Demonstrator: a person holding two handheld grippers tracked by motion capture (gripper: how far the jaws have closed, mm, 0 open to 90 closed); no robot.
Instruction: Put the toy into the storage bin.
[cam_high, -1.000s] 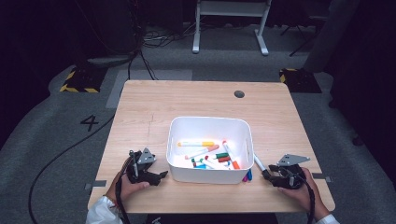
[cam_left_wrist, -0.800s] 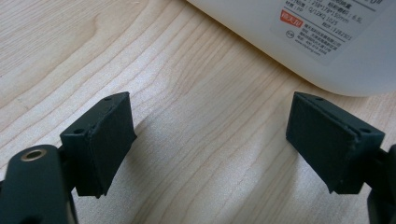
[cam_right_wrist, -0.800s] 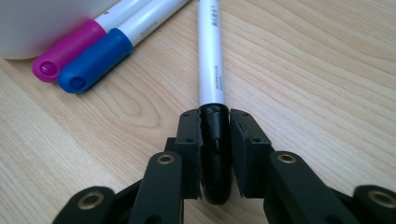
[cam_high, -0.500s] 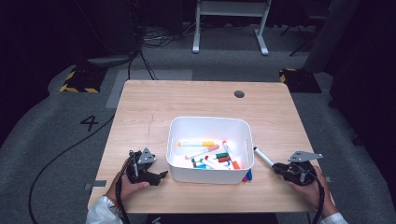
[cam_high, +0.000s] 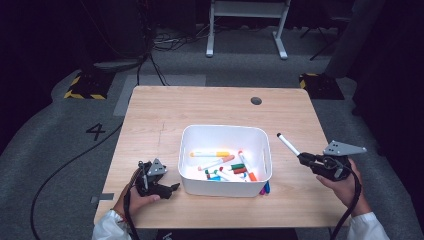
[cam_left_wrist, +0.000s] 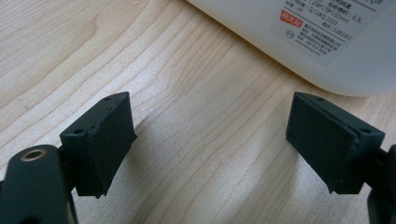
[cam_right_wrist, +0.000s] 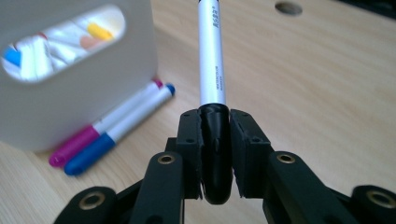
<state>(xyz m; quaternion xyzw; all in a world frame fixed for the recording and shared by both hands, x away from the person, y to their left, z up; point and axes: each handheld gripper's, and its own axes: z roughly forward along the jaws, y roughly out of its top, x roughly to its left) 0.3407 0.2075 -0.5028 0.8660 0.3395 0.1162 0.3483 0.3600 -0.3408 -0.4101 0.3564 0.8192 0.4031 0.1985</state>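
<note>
Matt wooden table (cam_high: 210, 107); smooth plastic bin (cam_high: 225, 134).

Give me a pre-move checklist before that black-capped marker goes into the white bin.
1. Grip: right hand-held gripper is shut on the marker by its black cap: ok.
2. Marker off the table, its free end pointing up and toward the bin: ok.
3. Room in the bin: markers lie along its near half, the far half is bare: ok.
4. Left hand-held gripper is open, holds nothing and rests beside the bin's near left corner, out of the way: ok.
5. Pink marker and blue marker lie on the table outside the bin: not ok.
6. How firmly the cap sits on the marker: cannot tell.
</note>
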